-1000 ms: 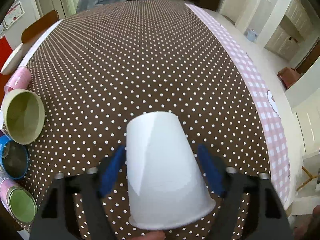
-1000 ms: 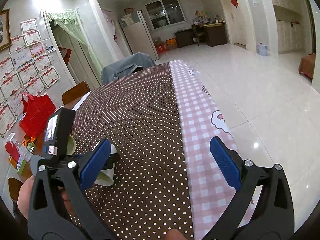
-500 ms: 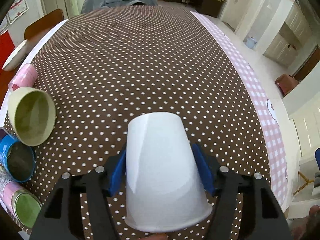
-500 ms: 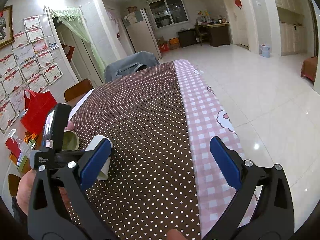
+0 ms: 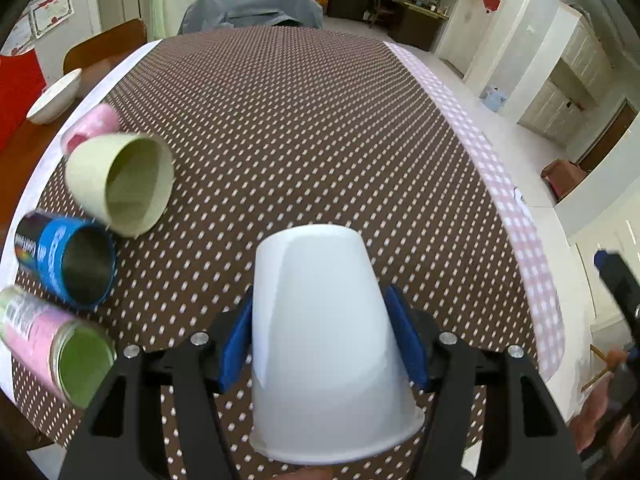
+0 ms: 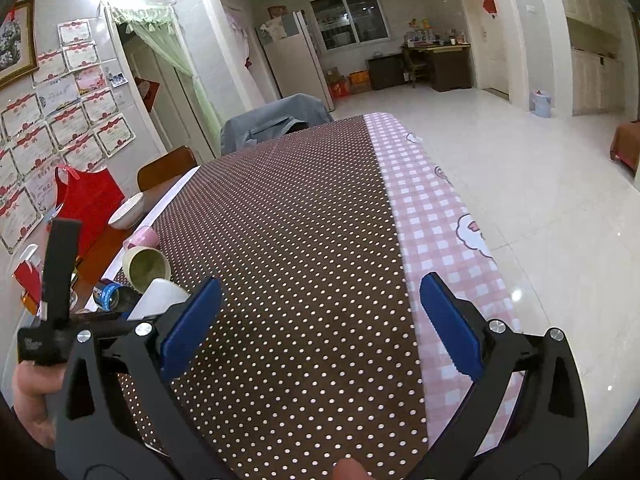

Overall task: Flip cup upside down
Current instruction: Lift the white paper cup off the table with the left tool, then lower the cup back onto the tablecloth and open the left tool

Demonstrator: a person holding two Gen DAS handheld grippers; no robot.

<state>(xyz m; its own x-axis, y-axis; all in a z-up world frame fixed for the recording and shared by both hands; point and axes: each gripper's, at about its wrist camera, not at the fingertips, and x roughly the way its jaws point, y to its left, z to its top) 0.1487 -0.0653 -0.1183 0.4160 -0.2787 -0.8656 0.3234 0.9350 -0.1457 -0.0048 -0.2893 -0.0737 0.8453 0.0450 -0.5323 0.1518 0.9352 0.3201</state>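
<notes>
A white cup sits between the blue pads of my left gripper, base pointing away from me and rim toward me, over the brown dotted tablecloth. The pads press both its sides. The cup also shows in the right wrist view, at the left with the left gripper around it. My right gripper is open and empty above the tablecloth near its pink checked edge.
On the left lie a pale green cup, a pink cup, a blue can and a pink jar. A white bowl rests on the wooden table beyond. A grey-covered chair stands at the far end.
My left gripper's pads have closed from apart onto the white cup's sides, and it has lifted and tipped up, so more of the room shows. My right gripper stays open.
</notes>
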